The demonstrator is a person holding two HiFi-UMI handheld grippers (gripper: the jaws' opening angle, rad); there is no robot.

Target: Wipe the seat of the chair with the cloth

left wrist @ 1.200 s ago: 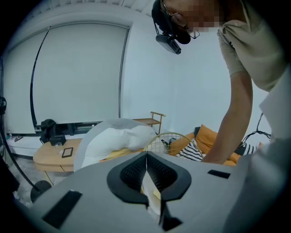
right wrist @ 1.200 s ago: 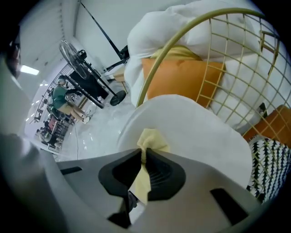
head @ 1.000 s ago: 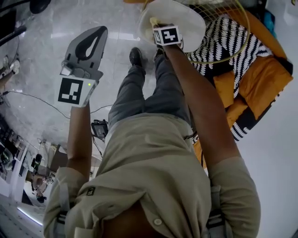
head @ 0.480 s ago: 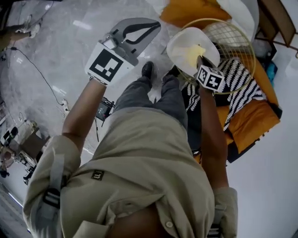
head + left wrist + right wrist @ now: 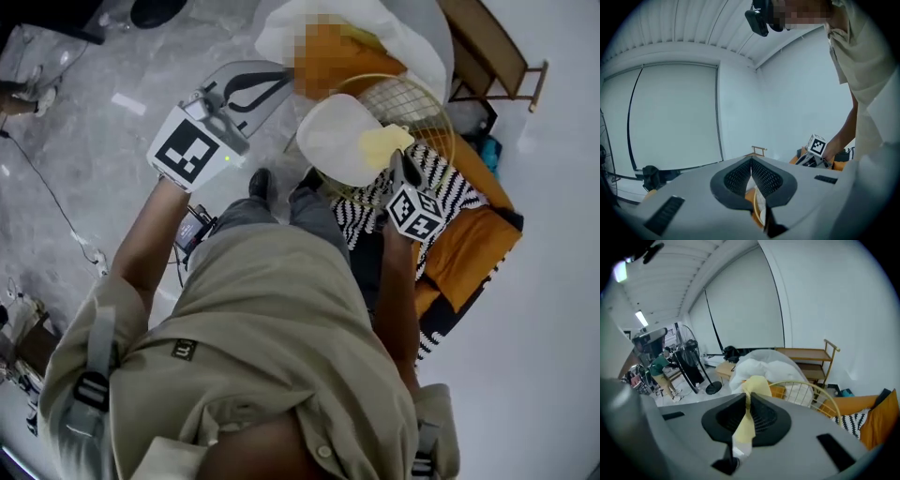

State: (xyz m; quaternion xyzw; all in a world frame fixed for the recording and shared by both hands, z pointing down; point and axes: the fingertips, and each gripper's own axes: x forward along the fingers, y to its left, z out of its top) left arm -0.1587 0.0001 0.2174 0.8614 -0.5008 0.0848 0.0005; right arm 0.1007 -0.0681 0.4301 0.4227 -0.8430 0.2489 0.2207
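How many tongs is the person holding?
2. The left tongs are up above the floor, shut and empty. The right tongs are at the edge of the chair's white seat, shut on the yellow cloth. None seem hidden.

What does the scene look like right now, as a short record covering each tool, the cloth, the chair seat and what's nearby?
left tool: jaws together, nothing between them; left of the seat
right tool: jaws shut on the cloth
cloth: pale yellow, at the seat's right edge; contact cannot be told
chair seat: round, white
wire back: gold, curving behind the seat
nearby: striped fabric on an orange cushion; wooden shelf by the wall
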